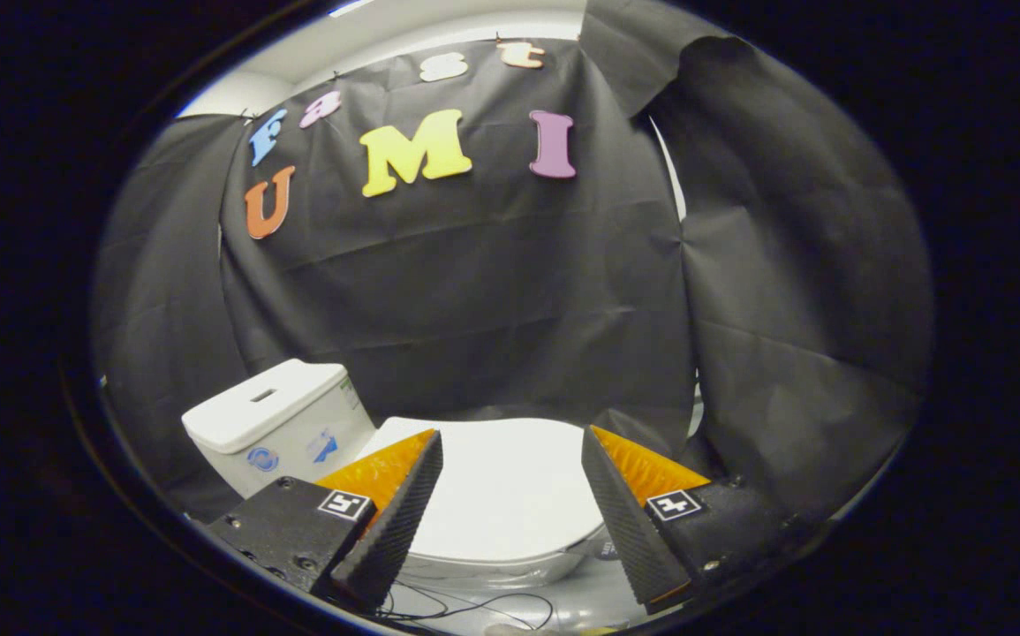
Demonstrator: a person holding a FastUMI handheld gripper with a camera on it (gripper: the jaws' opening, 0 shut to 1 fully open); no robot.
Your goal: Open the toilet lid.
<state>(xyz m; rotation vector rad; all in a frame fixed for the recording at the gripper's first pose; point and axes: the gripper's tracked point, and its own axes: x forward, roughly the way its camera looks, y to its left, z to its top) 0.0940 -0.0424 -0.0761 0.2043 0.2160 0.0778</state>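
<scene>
1. White and closed, the toilet lid [505, 495] lies flat on the bowl, seen between the two fingers of the tongs [512, 459] and extending just beyond their tips.
2. Its rounded front edge [483, 558] faces the tongs, low between the fingers; a thin gap shows under it where it meets the bowl rim.
3. Open room lies above the lid, up to the black cloth wall [474, 291] behind it.
4. To the left of the lid stands the white cistern [284, 428], its flat top carrying a small slot; it sits beyond the left finger [390, 521].
5. Black cloth drapes close on the right as well, a fold of it [792, 309] hanging just beyond the right finger [629, 517].
6. Thin dark cables [465, 608] lie on the pale floor [585, 605] in front of the bowl, below the fingers.
7. Tongs are spread wide, gripping nothing, with the lid's width showing in the gap; whether the fingertips touch it cannot be told.
8. Both fingers angle forward and slightly downward toward the lid from in front of the bowl.
</scene>
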